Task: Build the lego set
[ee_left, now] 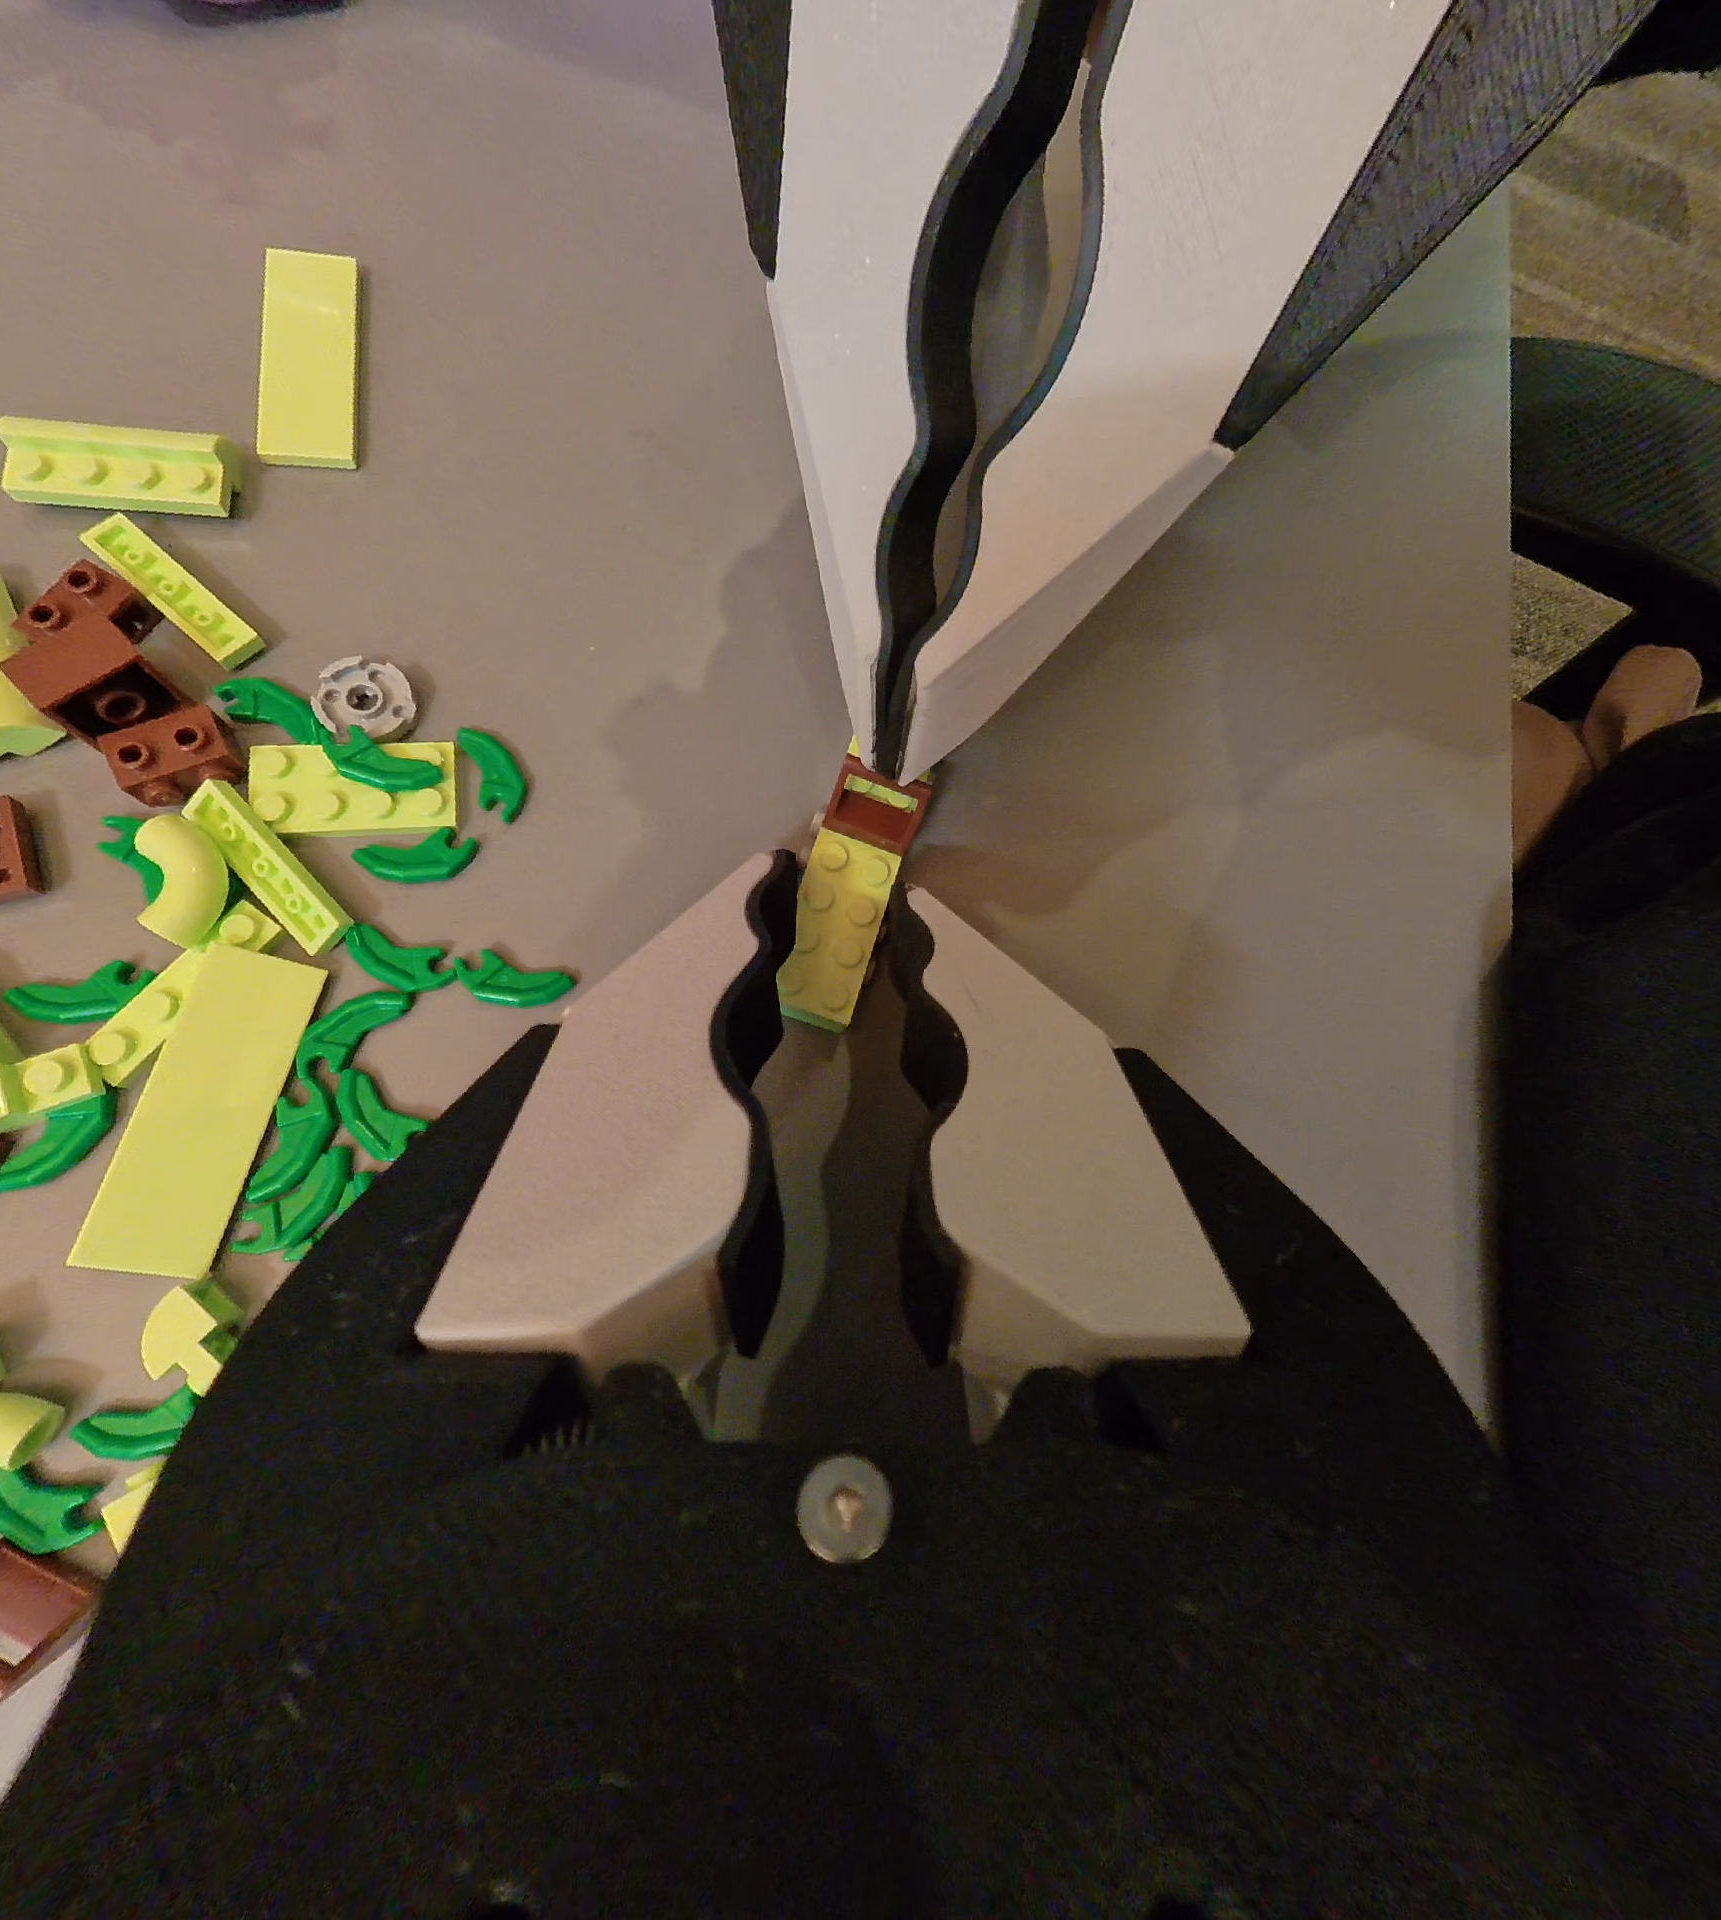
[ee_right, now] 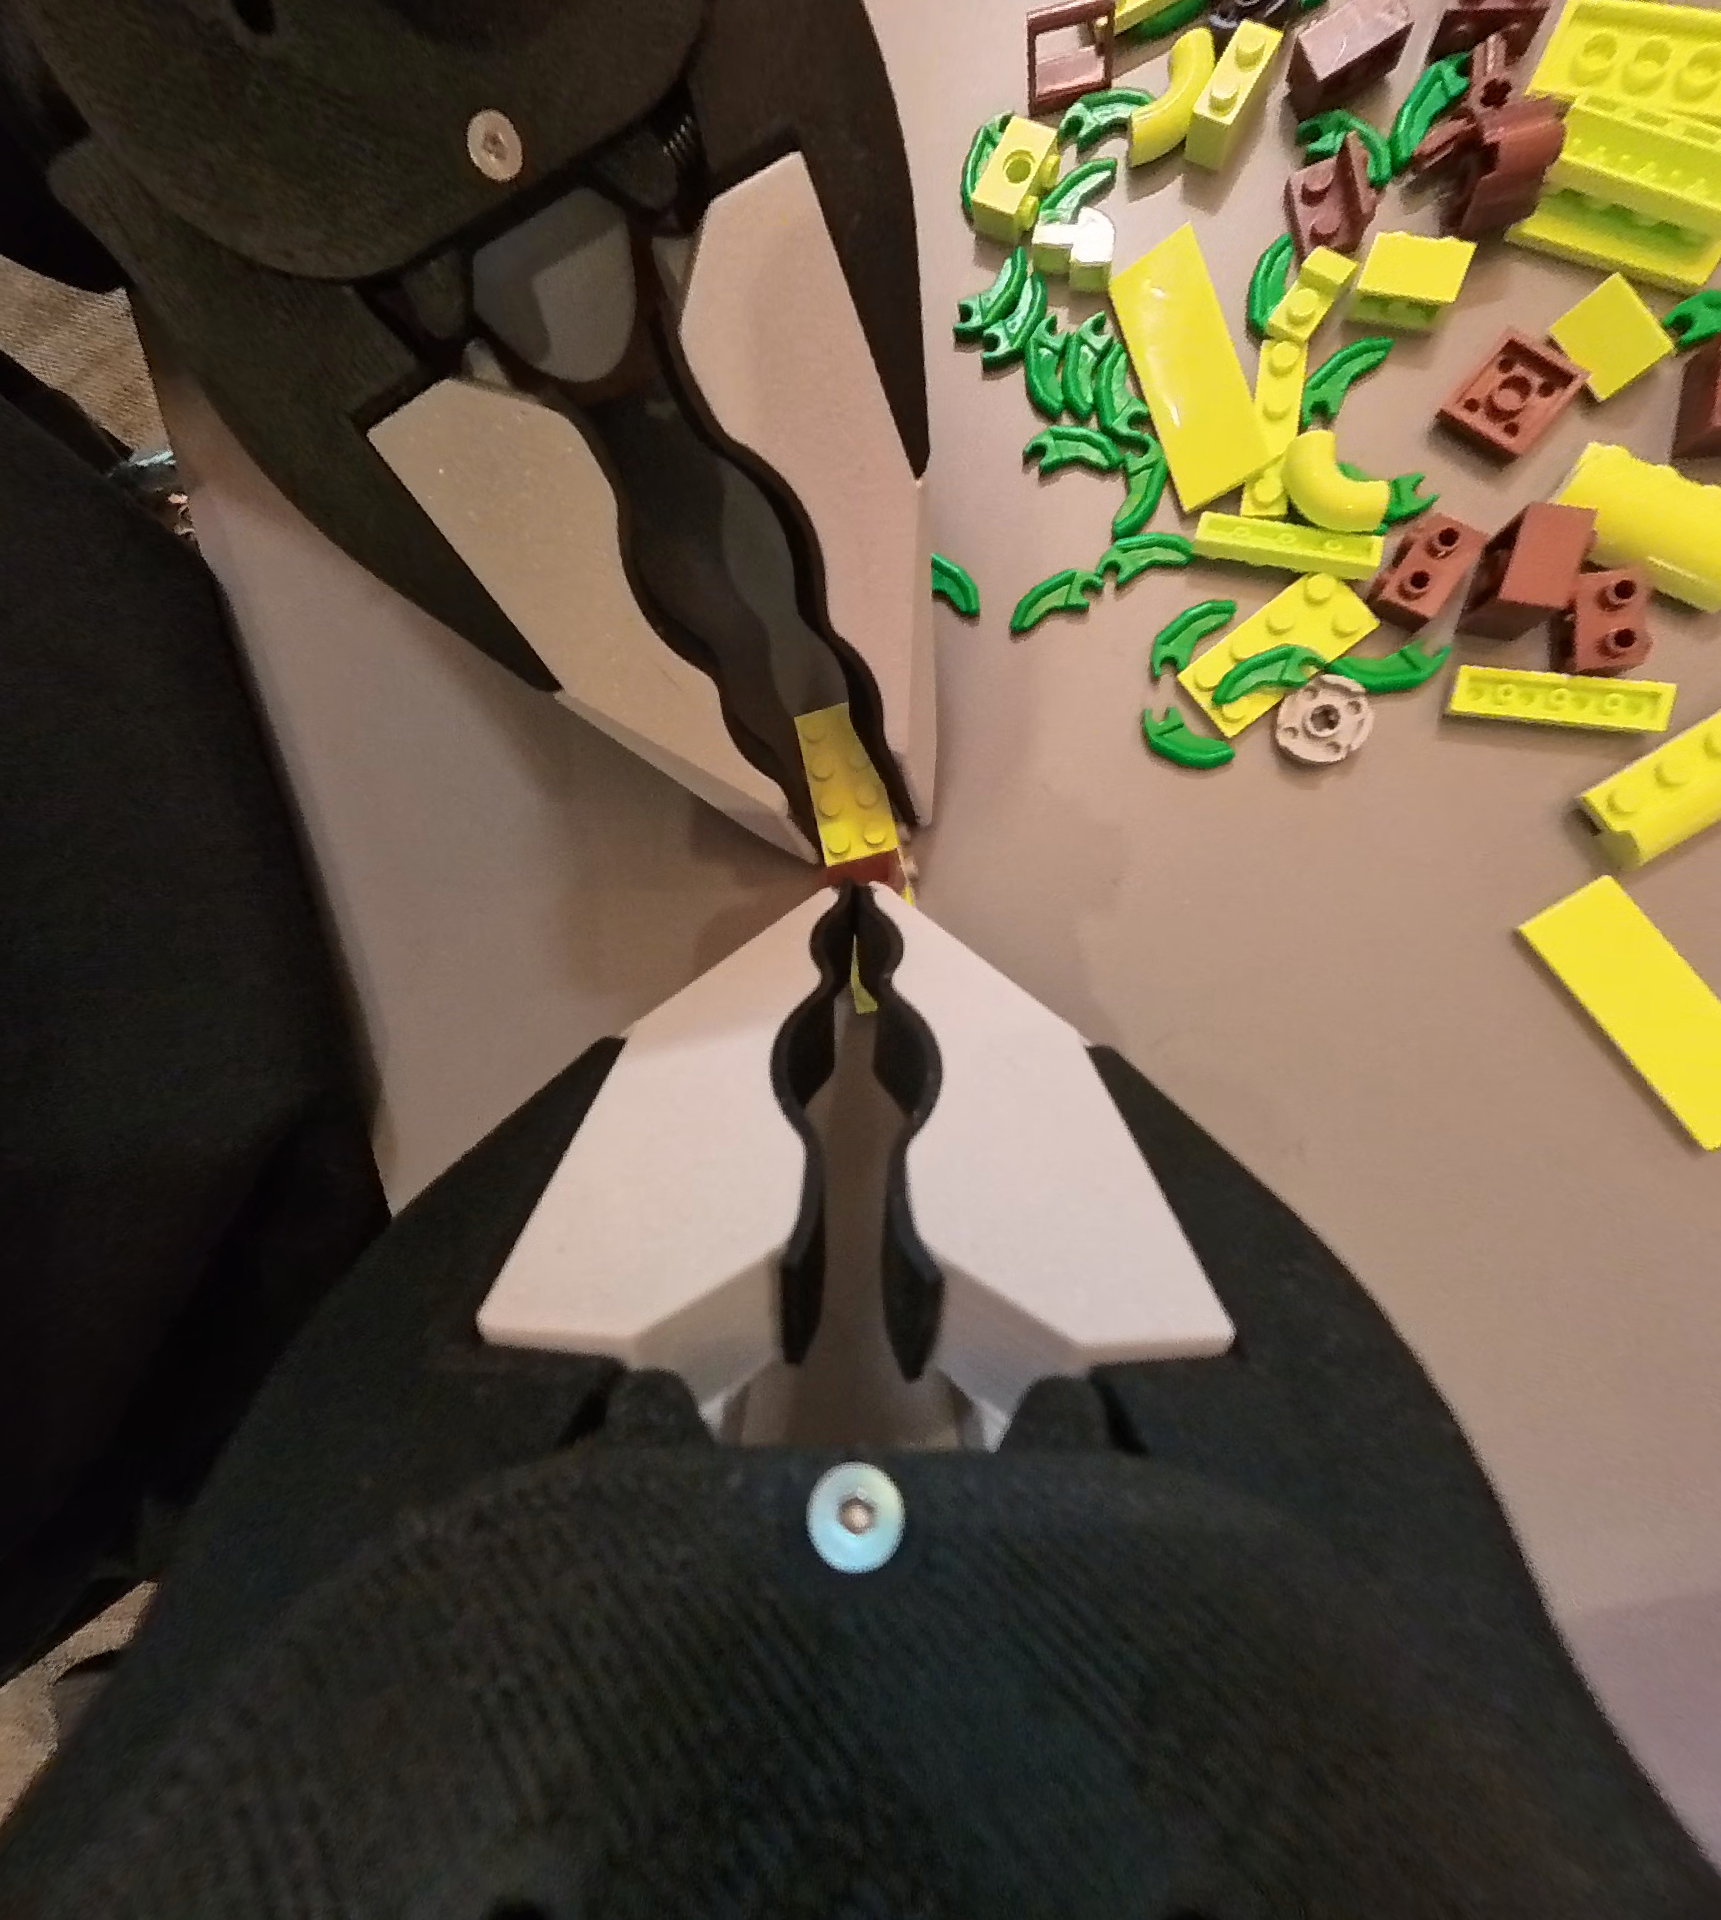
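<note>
The lime plate, studded and rectangular, is held above the desk between the left gripper fingers, which are clamped on its long edges. A brown piece sits at its far end, pinched by the narrowly closed right gripper. The grippers meet tip to tip. Loose lime, brown and green leaf-shaped pieces lie scattered on the desk to the side. No legible writing.

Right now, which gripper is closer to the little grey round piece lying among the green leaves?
Too close to call. The left gripper and right gripper meet tip to tip, beside the pile and clear of the grey round piece, which neither touches.
</note>
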Demonstrator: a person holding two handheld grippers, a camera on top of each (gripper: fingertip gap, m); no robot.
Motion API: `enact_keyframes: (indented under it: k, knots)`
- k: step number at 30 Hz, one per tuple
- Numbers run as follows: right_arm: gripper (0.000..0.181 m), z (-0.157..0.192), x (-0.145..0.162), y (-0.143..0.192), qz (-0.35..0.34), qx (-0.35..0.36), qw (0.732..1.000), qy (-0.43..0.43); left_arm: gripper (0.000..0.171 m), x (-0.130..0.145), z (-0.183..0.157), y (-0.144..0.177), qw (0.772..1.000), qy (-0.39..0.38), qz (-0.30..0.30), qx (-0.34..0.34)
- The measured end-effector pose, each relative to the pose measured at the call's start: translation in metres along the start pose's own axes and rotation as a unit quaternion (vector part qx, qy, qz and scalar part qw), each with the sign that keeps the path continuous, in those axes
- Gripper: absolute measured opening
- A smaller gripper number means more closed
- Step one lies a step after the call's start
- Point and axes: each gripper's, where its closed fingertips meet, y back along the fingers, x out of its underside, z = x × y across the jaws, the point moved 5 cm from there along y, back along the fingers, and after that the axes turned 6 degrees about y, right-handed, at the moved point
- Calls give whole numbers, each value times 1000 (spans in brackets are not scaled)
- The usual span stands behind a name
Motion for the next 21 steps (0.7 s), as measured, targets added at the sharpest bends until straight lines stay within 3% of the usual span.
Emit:
enact_keyframes:
  k: [14, 19, 21]
  knots:
    - [0, 1, -1, 0, 10, 9, 1000, 1, 14, 0, 0, 0, 1000, 1, 0, 0]
    - [0, 2, -12, 2, -7, 30, 1000, 4, 15, 0, 0, 0, 1000, 1, 0, -3]
    - [0, 2, -11, 0, 19, 52, 998, 13, 16, 0, 1, 0, 1000, 10, -2, -15]
